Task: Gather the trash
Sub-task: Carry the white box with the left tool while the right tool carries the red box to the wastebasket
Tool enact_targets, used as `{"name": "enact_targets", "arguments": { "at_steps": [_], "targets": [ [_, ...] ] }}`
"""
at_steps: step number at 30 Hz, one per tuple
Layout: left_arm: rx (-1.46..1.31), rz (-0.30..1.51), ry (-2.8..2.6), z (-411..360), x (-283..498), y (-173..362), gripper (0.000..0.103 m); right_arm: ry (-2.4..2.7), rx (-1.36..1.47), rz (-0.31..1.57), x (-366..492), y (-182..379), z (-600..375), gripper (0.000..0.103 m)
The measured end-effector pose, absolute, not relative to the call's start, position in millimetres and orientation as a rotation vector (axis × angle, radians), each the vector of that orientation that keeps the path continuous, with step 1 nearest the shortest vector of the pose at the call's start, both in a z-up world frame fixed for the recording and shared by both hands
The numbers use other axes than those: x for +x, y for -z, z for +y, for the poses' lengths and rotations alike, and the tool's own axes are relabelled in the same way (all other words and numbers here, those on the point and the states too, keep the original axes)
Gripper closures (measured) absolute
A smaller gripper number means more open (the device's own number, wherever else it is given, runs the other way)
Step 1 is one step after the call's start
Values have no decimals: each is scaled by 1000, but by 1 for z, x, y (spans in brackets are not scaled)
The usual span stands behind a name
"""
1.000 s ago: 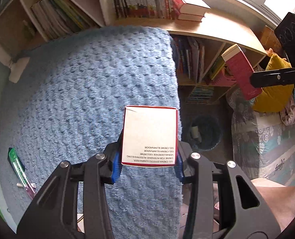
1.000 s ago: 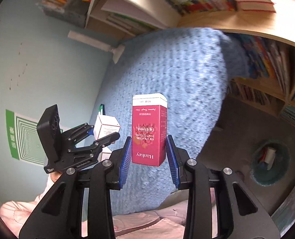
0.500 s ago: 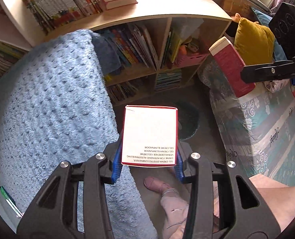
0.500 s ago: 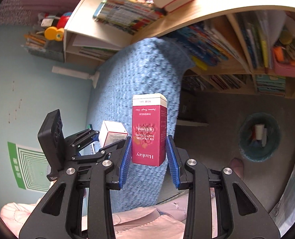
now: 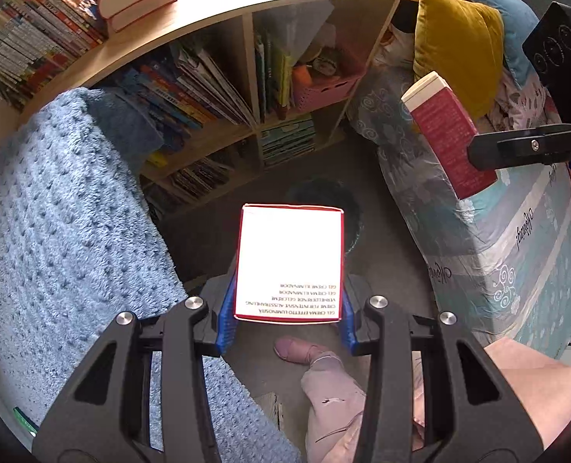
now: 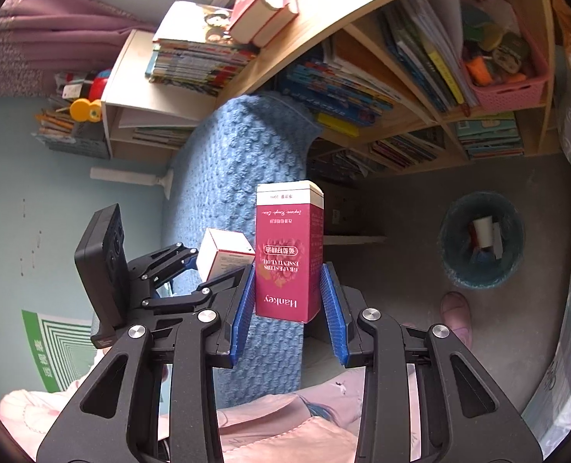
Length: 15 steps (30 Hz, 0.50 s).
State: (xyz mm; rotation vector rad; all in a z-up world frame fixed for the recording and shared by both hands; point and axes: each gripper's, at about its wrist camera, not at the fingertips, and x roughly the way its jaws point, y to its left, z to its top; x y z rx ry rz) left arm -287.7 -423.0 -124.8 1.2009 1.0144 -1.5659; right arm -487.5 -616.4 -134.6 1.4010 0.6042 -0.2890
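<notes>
Cardboard is what both grippers carry. The left gripper [image 5: 287,301] pinches a white box [image 5: 289,262] by its side walls, pointing steeply down with the bin [image 5: 353,208] at 12 o'clock just behind the box, mostly hidden by it. The right gripper [image 6: 288,301] pinches a red box [image 6: 289,250] the same way; in its view the bin [image 6: 482,239] sits on the floor at 2 o'clock, well apart, with scraps already inside.

Risks, as I judge them: both boxes are light and held only near their lower ends, so a quick swing could tilt one out of the pads. If the right one is let go from where it is, it would land on the floor, short of the bin. The bin's mouth is small, and two grippers arriving together could knock each other, or a box could clip the rim and bounce out. A slipper [image 6: 455,308] stands near the bin at 6 o'clock from it.

Writing: the red box reads "Hankey" and "GRAPE SEEDS ESSENTIAL OIL", upside down, plus Chinese characters. The white box shows "GEL CREMA EFFETTO LUMINOSITÀ" and similar lines, partly too small to read.
</notes>
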Motion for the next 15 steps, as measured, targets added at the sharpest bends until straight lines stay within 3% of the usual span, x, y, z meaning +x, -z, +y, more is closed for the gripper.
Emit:
{"name": "enact_targets", "arguments": {
  "at_steps": [15],
  "targets": [
    [1332, 1099, 1594, -453, -340, 188, 64, 357, 1538, 585, -532, 199, -618, 68]
  ]
}}
